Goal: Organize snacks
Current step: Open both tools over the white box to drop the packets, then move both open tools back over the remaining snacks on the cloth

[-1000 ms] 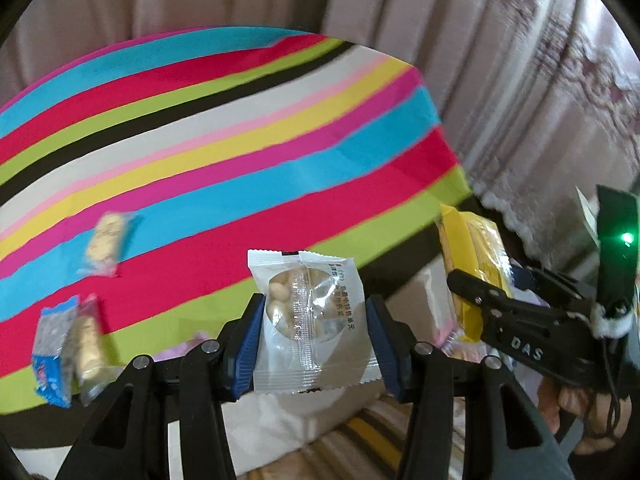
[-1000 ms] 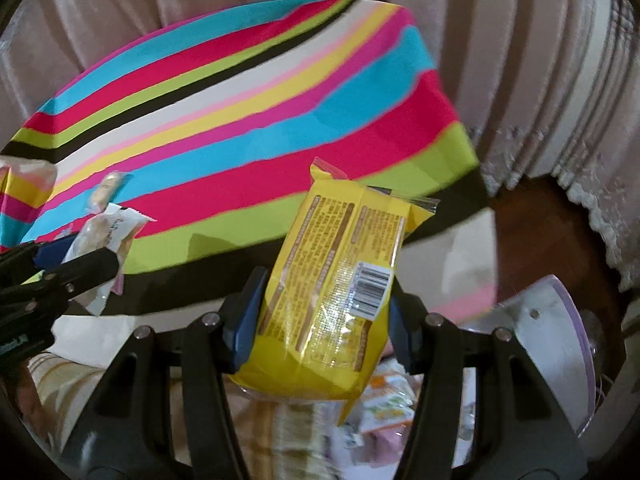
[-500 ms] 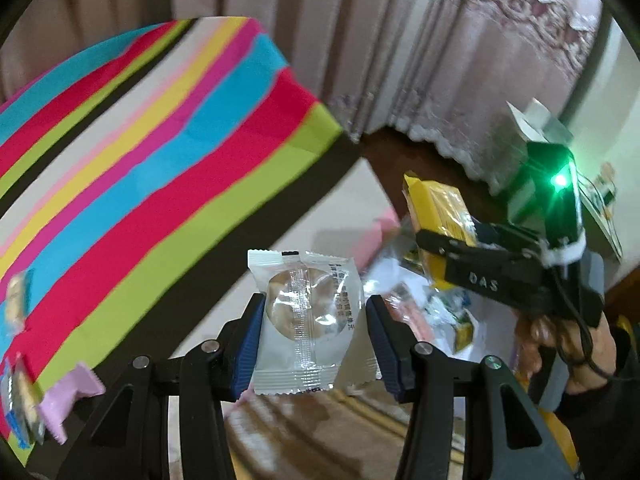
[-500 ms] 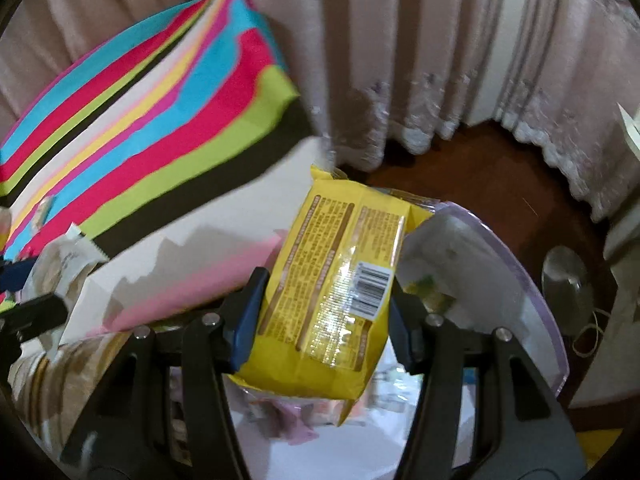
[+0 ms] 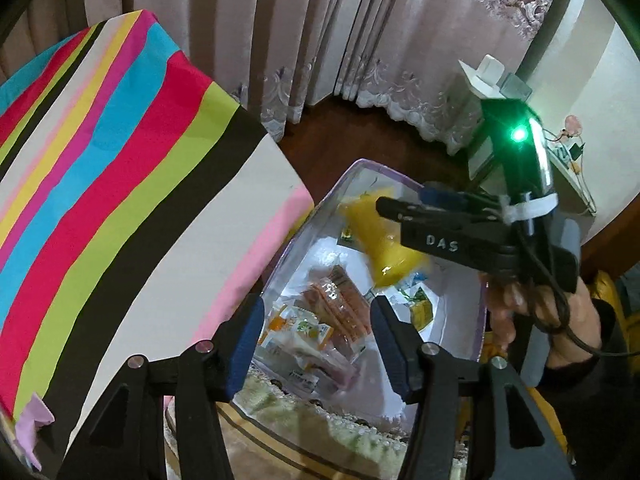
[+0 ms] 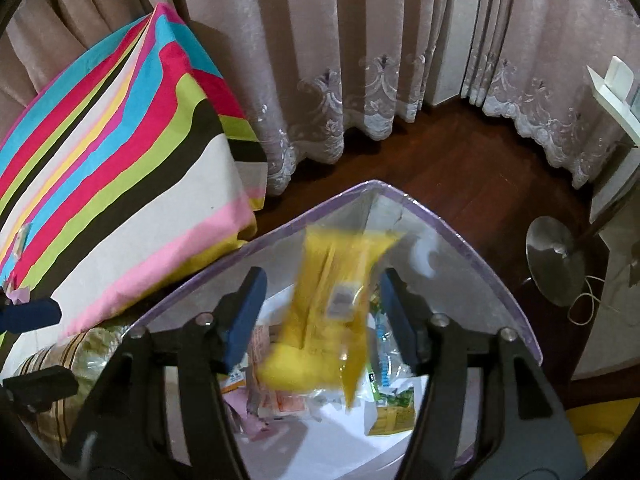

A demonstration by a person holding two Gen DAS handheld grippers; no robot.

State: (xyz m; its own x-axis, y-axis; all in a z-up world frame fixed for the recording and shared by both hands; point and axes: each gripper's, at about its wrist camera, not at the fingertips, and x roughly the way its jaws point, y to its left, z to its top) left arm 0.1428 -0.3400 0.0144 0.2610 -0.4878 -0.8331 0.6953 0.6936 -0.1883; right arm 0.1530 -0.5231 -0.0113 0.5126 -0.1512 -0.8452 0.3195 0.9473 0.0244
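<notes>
Beside the striped bed's point(image 6: 120, 160) corner, a clear bin point(image 6: 460, 232) already holds many snacks point(image 5: 320, 320), the yellow packet point(image 6: 332, 312) dropping into it between the right gripper's point(image 6: 320, 308) opening jaws, the left gripper point(image 5: 316, 340) opening empty above, a few packets seemingly left on the bed.

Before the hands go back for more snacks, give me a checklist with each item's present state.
1. Left gripper free of its packet: ok, jaws opening, nothing between them.
2. Right gripper released: ok, jaws opening, pads clear of the blurred yellow packet.
3. Yellow packet over the clear bin: ok.
4. Yellow packet settled in the bin: not ok, blurred in mid-drop.
5. Snacks left on the striped cloth: cannot tell, mostly out of view.
</notes>
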